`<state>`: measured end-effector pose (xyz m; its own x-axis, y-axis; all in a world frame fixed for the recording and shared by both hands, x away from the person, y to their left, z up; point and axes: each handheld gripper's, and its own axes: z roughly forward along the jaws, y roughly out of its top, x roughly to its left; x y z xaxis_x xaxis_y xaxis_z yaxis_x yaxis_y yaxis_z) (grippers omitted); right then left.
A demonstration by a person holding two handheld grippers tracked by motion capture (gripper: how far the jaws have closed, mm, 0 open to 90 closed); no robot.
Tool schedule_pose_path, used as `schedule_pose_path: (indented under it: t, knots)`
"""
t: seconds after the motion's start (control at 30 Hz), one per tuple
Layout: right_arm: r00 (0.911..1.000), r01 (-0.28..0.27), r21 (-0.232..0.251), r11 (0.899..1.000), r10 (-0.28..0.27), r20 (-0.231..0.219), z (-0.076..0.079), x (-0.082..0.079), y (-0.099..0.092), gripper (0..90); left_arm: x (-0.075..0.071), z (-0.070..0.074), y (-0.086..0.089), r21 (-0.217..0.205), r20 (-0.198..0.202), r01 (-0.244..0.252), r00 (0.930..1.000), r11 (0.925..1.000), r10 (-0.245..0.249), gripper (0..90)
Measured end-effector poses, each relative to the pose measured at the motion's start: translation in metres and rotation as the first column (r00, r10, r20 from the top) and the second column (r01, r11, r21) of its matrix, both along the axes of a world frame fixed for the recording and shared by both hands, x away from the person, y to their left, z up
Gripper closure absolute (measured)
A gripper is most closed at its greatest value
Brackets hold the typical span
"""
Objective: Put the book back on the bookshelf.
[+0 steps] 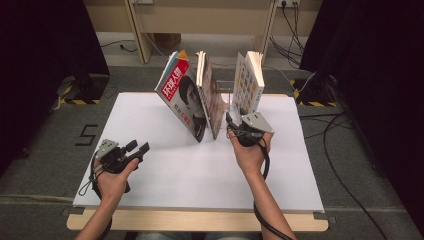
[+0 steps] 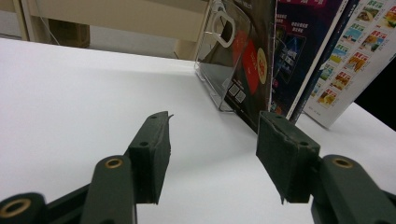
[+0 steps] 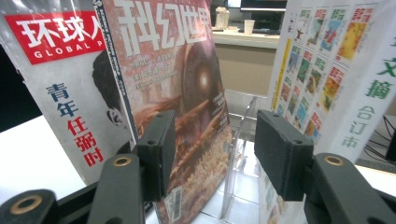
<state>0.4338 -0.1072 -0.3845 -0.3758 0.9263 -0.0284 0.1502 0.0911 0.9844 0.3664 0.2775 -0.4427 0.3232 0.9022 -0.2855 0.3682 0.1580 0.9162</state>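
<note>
right gripper (image 3: pixel 212 154): jaws apart, nothing clamped | orange-brown science-fiction magazine (image 3: pixel 182 107) in the clear acrylic stand (image 3: pixel 238 140): not yet gripped | left gripper (image 2: pixel 212 154): jaws apart, idle

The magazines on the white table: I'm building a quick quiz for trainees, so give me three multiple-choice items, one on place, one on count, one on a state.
1. Where is the right claw?
A. just in front of the standing magazines
B. at the table's near left corner
C. on the floor

2. How many magazines stand in the clear rack?
A. one
B. three
C. five

3. How is the left claw?
A. shut on a magazine
B. open, holding nothing
C. shut on a cable

Answers: 1 A, it faces the middle magazine between its jaws. 2 B, the red-titled magazine, the middle one and the white magazine. 3 B, only bare white table lies between its jaws.
</note>
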Motion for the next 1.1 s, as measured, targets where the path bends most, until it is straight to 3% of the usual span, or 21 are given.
schedule_pose_path:
  t: [1.1]
  knots:
    - [0.9989, 0.045, -0.040, 0.998, -0.046, -0.008, -0.015, -0.019, -0.034, 48.7, 0.000, 0.000, -0.001, 0.000, 0.000, -0.001, 1.0000, 1.0000, 0.001, 44.0]
